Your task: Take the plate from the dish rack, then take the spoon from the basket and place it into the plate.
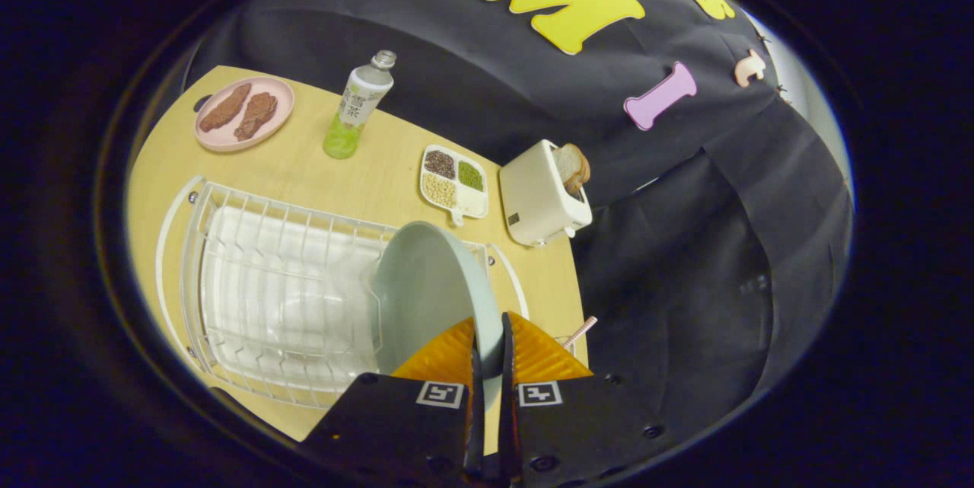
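While gripper (491,347) pinches plate (426,290) rim edge-on, plate stands over rack (259,259), positioned for lifting clear.

Bottle (359,103) label, characters unreadable.

- Your tongs (491,336) are closed on the rim of the plate (426,282), which stands on edge at the near end of the dish rack (251,282).
- The rest of the rack lies bare.
- Past it, open worktop (304,168) runs between the bottle (358,103) and the divided tray (454,182).
- The toaster (542,195) blocks the corner just beside that tray.
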{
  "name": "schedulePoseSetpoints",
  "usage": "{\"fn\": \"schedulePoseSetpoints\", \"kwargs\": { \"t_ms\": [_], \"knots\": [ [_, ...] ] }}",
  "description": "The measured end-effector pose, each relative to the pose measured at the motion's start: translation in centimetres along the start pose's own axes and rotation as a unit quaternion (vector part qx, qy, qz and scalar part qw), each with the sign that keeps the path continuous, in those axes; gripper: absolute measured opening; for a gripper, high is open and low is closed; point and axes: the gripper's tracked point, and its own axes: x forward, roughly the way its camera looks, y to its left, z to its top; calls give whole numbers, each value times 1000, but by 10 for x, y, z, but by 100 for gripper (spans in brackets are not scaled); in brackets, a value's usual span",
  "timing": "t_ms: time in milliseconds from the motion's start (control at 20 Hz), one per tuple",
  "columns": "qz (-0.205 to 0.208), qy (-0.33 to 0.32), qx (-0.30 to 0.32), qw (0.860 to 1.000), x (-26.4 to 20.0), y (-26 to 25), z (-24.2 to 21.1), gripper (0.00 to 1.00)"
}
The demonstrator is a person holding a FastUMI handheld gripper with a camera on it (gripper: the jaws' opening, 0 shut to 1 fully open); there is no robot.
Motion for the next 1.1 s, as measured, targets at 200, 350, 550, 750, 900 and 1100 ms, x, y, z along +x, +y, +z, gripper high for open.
{"fn": "schedulePoseSetpoints", "kwargs": {
  "t_ms": [200, 350, 550, 750, 900, 1100],
  "knots": [
    [0, -4, 20, 1000, 1, -6, -3, 13],
    [-14, -20, 38, 999, -3, -9, -6, 12],
    [-40, -48, 35, 997, -16, -11, -6, 13],
    [-14, -65, 46, 997, -29, -17, -17, 12],
    [16, -77, 56, 995, -42, -31, -30, 13],
    [118, -88, 90, 985, -61, -34, -58, 13]
  ]
}}
